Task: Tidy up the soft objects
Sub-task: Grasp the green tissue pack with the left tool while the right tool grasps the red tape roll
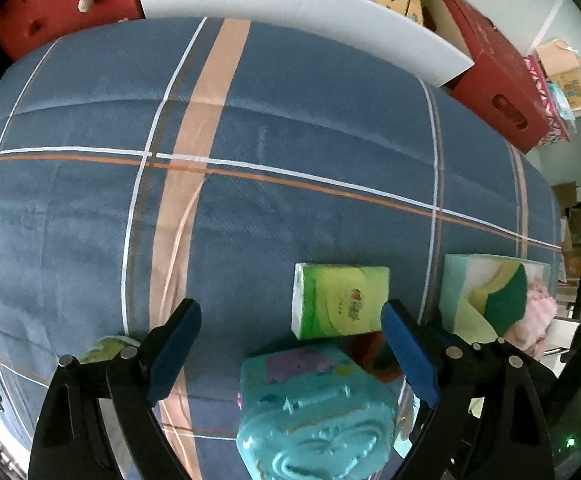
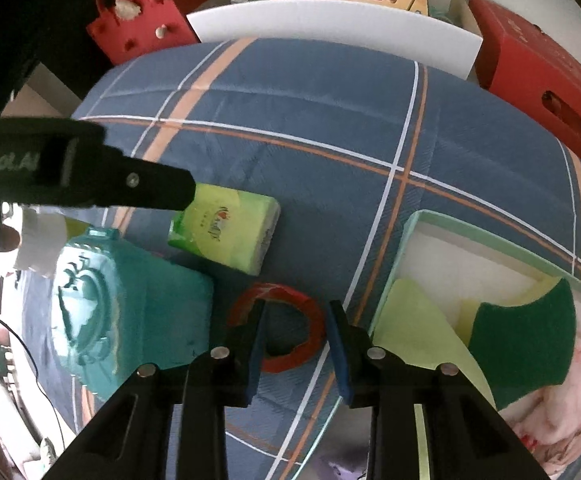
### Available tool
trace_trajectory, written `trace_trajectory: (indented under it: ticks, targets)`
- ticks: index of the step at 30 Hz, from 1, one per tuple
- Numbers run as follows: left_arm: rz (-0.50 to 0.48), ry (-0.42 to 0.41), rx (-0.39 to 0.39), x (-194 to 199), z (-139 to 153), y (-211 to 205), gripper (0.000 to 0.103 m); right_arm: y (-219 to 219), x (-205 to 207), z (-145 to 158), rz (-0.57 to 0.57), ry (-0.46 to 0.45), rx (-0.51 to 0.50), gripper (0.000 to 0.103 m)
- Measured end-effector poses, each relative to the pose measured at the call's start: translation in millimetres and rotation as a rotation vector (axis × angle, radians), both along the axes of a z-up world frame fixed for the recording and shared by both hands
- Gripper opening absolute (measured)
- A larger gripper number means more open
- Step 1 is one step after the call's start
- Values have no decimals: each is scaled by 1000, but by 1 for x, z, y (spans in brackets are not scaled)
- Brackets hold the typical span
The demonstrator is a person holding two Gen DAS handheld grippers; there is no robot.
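My left gripper [image 1: 290,310] hangs open and wide over the blue plaid cloth [image 1: 290,140]. A teal moulded soft piece [image 1: 314,412] lies below and between its fingers, with a green tissue pack [image 1: 338,302] just beyond. My right gripper [image 2: 296,320] points down over a red ring [image 2: 314,332] on the cloth. Its jaws stand narrow, the left fingertip over the ring's left band and the right pad just outside its right edge, with a small gap showing. The tissue pack [image 2: 226,236] and teal piece [image 2: 130,312] lie to its left.
A pale green box [image 2: 418,216] on the right holds a dark green scouring pad [image 2: 522,340], a yellow-green sponge [image 2: 410,320] and pink cloth [image 2: 578,380]. Red cartons [image 1: 502,92] and a white foam board [image 1: 290,4] line the far edge. The left gripper's body [image 2: 90,176] crosses the right wrist view.
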State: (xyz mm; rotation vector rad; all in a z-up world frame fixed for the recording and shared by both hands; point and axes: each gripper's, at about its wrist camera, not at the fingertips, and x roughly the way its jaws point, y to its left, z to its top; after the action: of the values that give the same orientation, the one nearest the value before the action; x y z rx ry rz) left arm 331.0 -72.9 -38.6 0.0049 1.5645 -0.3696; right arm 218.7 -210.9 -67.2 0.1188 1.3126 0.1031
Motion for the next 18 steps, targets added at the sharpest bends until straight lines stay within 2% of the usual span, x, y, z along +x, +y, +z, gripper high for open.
trace_trajectory:
  ticks: [2, 10, 14, 18]
  targets:
    - [5, 12, 3, 3, -3, -1, 92, -1, 2, -3, 4, 8, -3, 26]
    - [-15, 30, 23, 5, -10, -14, 92, 0, 1, -11, 27, 27, -41, 17]
    - [-21, 41, 31, 6, -16, -25, 92, -7, -2, -11, 14, 18, -19, 12]
    - [-29, 50, 39, 6, -19, -39, 92, -14, -11, -6, 17, 3, 29, 12]
